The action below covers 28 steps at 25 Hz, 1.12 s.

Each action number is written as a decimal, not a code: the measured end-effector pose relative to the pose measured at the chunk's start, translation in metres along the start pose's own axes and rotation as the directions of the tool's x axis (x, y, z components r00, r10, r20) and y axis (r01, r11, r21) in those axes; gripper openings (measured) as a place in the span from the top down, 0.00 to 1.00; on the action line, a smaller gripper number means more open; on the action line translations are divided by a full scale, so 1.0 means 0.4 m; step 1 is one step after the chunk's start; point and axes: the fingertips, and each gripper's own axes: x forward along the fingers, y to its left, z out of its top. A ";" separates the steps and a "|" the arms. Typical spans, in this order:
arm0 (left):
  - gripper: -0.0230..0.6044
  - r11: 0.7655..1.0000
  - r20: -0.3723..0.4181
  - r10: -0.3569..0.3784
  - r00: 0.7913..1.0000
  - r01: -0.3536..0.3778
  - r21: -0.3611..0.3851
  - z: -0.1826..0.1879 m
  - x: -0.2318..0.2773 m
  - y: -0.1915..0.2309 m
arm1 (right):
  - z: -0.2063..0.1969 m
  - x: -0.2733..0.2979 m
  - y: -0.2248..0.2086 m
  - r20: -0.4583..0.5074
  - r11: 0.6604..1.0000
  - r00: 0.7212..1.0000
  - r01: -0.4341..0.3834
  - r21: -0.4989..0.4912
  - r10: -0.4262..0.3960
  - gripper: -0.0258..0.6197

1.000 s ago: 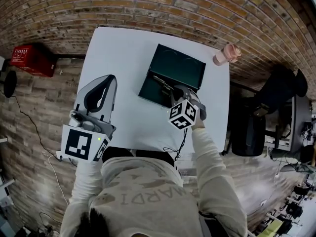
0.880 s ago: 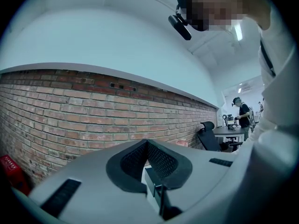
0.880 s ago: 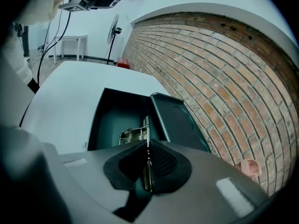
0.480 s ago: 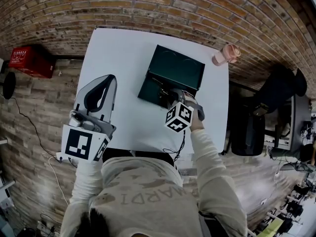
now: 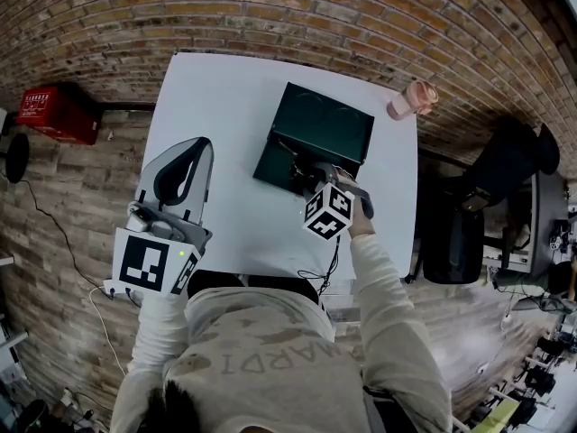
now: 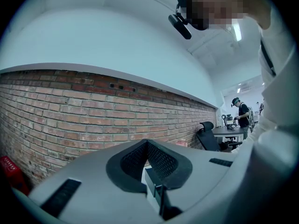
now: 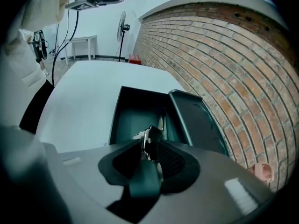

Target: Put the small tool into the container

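A dark green container (image 5: 329, 120) lies open on the white table (image 5: 216, 97). In the right gripper view its tray (image 7: 135, 111) is on the left and its lid (image 7: 196, 120) on the right. My right gripper (image 5: 306, 173) hangs over the tray's near edge. Its jaws are opening, and the small tool (image 7: 150, 141) with its dark handle is still between them, metal head pointing into the tray. My left gripper (image 5: 203, 142) rests by the table's left edge, shut and empty, aimed at the brick wall (image 6: 70, 111).
A pink cup (image 5: 413, 99) stands at the table's far right corner. A red box (image 5: 59, 108) sits on the floor to the left. An office chair (image 5: 451, 242) is on the right. Brick wall runs along the table's far side.
My right gripper has shifted slightly left over the container's near edge, carrying the tool lower into the tray. The left gripper has not moved.
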 end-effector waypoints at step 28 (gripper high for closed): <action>0.95 0.977 0.034 -0.212 0.977 0.211 0.037 0.039 0.030 -0.144 | 0.059 -0.388 -0.054 0.359 0.749 0.850 0.062 0.659 -0.386 0.95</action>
